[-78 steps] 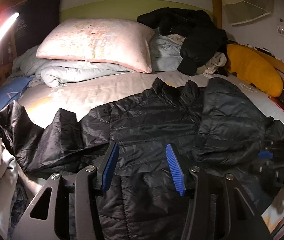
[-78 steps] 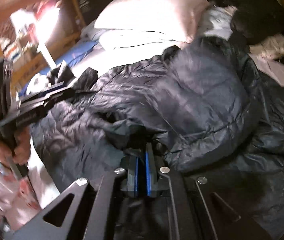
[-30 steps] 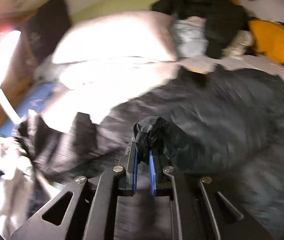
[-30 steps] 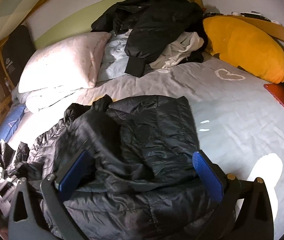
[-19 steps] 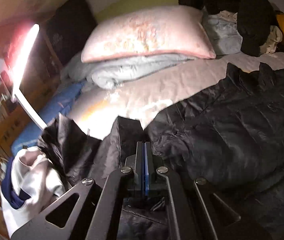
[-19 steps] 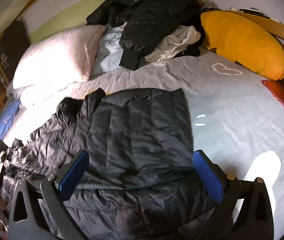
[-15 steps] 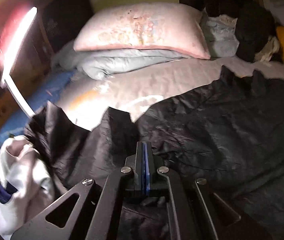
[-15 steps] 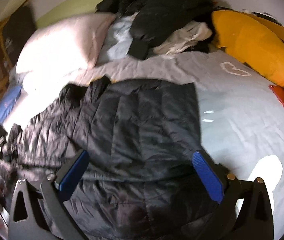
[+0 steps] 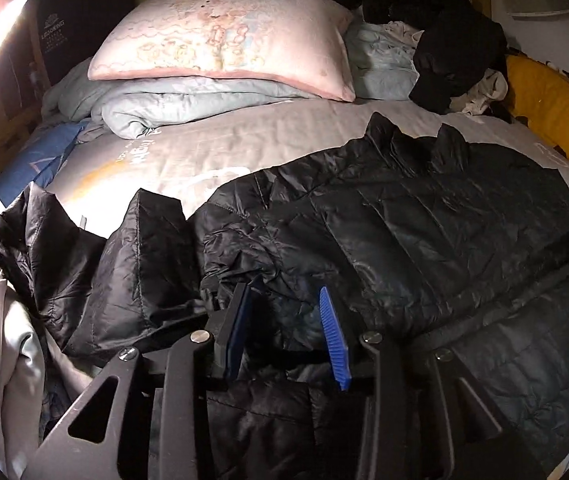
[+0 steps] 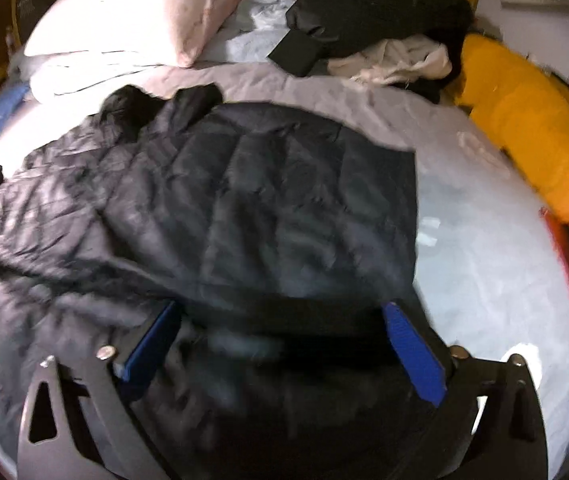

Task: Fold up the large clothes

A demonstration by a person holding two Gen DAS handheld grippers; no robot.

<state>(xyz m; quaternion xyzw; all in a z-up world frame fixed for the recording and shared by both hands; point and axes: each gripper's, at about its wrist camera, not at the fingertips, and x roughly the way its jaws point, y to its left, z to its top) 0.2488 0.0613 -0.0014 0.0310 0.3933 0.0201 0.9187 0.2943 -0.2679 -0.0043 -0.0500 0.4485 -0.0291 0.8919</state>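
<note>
Both tools stand open over the black puffer jacket [image 9: 424, 216] — left tool [image 9: 286, 330] just parted, right tool [image 10: 280, 344] narrowing slightly, neither gripping — so pinch both layers at the hem before folding.

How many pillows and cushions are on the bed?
2. A pink pillow lies on the folded quilt at the head of the bed; a yellow cushion lies along the right edge. The clothes pile may hide more.
</note>
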